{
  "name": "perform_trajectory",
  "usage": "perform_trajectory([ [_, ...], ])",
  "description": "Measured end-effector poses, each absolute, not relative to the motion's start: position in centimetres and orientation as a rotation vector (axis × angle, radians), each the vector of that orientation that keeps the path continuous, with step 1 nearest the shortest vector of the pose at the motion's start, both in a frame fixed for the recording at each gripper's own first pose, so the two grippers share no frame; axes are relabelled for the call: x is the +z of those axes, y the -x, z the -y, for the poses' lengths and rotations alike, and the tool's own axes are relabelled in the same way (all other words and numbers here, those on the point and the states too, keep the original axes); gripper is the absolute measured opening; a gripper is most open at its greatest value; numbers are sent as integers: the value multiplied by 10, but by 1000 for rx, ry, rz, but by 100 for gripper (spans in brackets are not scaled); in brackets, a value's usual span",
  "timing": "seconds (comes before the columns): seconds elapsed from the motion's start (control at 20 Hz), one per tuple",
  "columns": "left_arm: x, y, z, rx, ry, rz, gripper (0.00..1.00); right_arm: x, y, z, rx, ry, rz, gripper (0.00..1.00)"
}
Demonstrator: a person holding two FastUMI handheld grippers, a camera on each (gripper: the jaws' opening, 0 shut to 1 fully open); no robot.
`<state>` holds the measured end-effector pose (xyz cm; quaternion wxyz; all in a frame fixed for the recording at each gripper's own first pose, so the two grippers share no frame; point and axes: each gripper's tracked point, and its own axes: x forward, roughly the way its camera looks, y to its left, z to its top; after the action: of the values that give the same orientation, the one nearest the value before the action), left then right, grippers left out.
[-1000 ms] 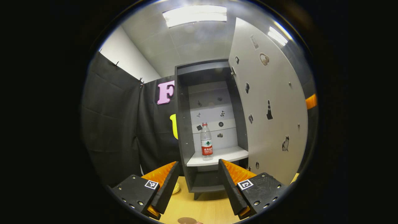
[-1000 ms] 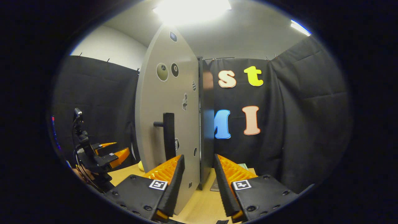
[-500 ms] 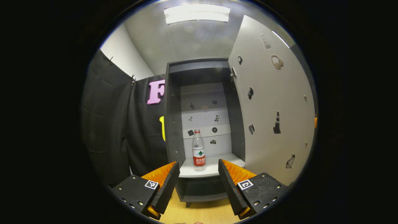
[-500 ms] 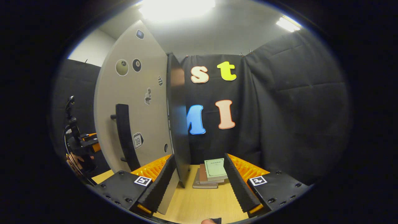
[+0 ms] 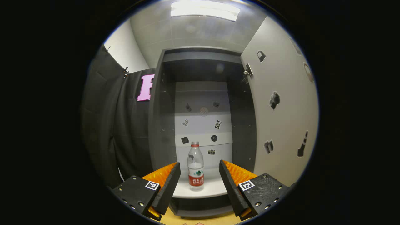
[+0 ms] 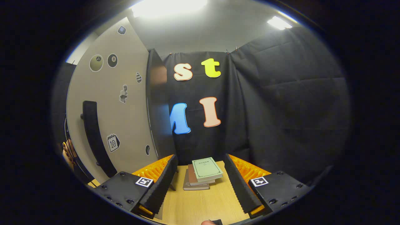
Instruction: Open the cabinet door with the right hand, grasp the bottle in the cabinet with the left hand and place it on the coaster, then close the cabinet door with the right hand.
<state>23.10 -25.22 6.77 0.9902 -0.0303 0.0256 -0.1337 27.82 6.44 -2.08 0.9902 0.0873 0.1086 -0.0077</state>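
Closer now, my left tongs (image 5: 200,184) gape empty around the bottle (image 5: 196,171) at lower centre, standing on the cabinet shelf (image 5: 212,190); my right tongs (image 6: 200,184), open and empty, face the books (image 6: 201,173).

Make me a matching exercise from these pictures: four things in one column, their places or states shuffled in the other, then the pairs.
Things
1. bottle
2. cabinet door
3. books
4. left claw

Places or states
A. stacked on the wooden table
B. open, with nothing held
C. upright on the white shelf
D. swung wide open

Pairs: 1-C, 2-D, 3-A, 4-B
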Motion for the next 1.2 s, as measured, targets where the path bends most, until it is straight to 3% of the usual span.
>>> perform_trajectory([
  [0.05, 68, -242, 255, -275, 52, -51, 74, -24, -281, -64, -29, -175, -225, 97],
  [0.25, 55, -277, 270, -320, 57, -74, 73, -31, -286, -62, -80, -175, -243, 97],
  [0.3, 52, -286, 271, -323, 54, -76, 73, -31, -287, -61, -91, -174, -245, 93],
  [0.35, 52, -293, 273, -326, 50, -74, 73, -33, -287, -61, -101, -172, -247, 97],
  [0.6, 48, -327, 273, -335, 45, -54, 73, -41, -292, -61, -148, -164, -266, 97],
  [0.65, 46, -334, 272, -336, 51, -56, 73, -43, -293, -61, -155, -163, -271, 93],
  [0.7, 43, -340, 271, -335, 58, -59, 73, -45, -294, -62, -161, -161, -276, 97],
  [0.75, 39, -346, 271, -336, 61, -65, 73, -47, -294, -62, -169, -159, -280, 93],
  [0.8, 33, -352, 271, -336, 60, -70, 75, -49, -295, -63, -176, -156, -283, 97],
  [1.0, 20, -370, 273, -348, 52, -84, 75, -58, -302, -70, -201, -157, -298, 97],
  [1.05, 16, -376, 273, -349, 48, -87, 75, -60, -303, -73, -205, -157, -301, 93],
  [1.2, 1, -387, 276, -353, 33, -114, 73, -67, -306, -77, -221, -150, -311, 97],
])
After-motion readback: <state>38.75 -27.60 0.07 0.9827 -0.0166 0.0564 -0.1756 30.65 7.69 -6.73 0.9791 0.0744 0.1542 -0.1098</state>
